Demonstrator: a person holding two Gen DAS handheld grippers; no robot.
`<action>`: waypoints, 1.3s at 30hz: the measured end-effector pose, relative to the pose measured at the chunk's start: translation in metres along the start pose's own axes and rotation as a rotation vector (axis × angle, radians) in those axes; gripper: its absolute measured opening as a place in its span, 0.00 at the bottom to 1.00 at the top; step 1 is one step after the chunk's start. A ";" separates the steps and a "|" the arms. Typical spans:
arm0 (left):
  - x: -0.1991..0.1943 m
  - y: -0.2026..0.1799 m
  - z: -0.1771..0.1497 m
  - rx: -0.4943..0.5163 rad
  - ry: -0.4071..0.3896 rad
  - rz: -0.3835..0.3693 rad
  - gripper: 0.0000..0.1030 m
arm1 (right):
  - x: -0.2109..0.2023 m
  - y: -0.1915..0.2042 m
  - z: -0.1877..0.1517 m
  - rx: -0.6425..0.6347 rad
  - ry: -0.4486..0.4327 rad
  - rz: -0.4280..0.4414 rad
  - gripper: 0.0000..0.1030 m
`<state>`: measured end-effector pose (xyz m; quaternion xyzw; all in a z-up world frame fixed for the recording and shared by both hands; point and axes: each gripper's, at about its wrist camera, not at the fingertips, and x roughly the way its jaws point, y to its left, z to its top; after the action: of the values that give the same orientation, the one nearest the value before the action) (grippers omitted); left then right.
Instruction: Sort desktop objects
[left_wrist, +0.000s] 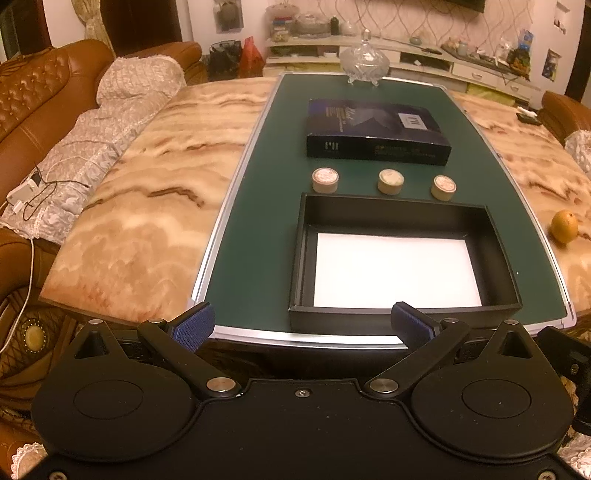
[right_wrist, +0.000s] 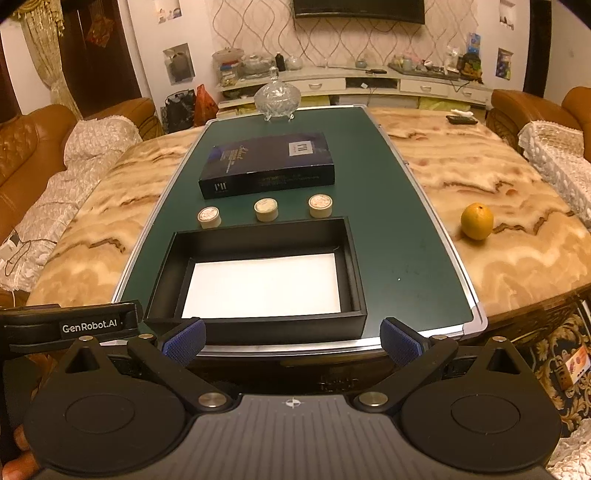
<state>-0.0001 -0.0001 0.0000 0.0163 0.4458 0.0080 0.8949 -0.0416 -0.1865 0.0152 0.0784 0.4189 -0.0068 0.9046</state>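
Observation:
An open black box (left_wrist: 506, 266) (right_wrist: 354, 254) with a white bottom lies on the green mat (left_wrist: 258, 229) (right_wrist: 399, 236). Behind it stand three small round tins in a row: left (left_wrist: 325, 180) (right_wrist: 209, 216), middle (left_wrist: 390, 181) (right_wrist: 266, 209), right (left_wrist: 443, 187) (right_wrist: 320, 205). Further back lies the dark box lid (left_wrist: 376, 129) (right_wrist: 266, 162). My left gripper (left_wrist: 304, 326) is open and empty at the mat's near edge. My right gripper (right_wrist: 293, 341) is open and empty, just before the box's near wall.
An orange (left_wrist: 564, 226) (right_wrist: 477, 220) sits on the marble table (left_wrist: 147, 206) (right_wrist: 498, 206) right of the mat. A glass lidded bowl (left_wrist: 364, 61) (right_wrist: 275, 98) stands at the mat's far end. A remote (right_wrist: 461, 119) lies far right. Sofas flank the table.

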 end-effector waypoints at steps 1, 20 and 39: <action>0.000 0.000 0.000 0.001 0.001 0.000 1.00 | 0.000 0.000 0.000 -0.001 0.002 0.000 1.00; 0.002 -0.003 -0.001 0.008 0.031 0.001 1.00 | 0.016 0.000 0.003 -0.002 0.014 0.000 1.00; 0.008 -0.006 0.003 0.012 0.037 0.006 1.00 | 0.035 0.000 0.004 -0.019 0.014 -0.017 1.00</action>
<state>0.0075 -0.0056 -0.0047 0.0228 0.4623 0.0081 0.8864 -0.0159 -0.1851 -0.0086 0.0662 0.4258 -0.0099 0.9024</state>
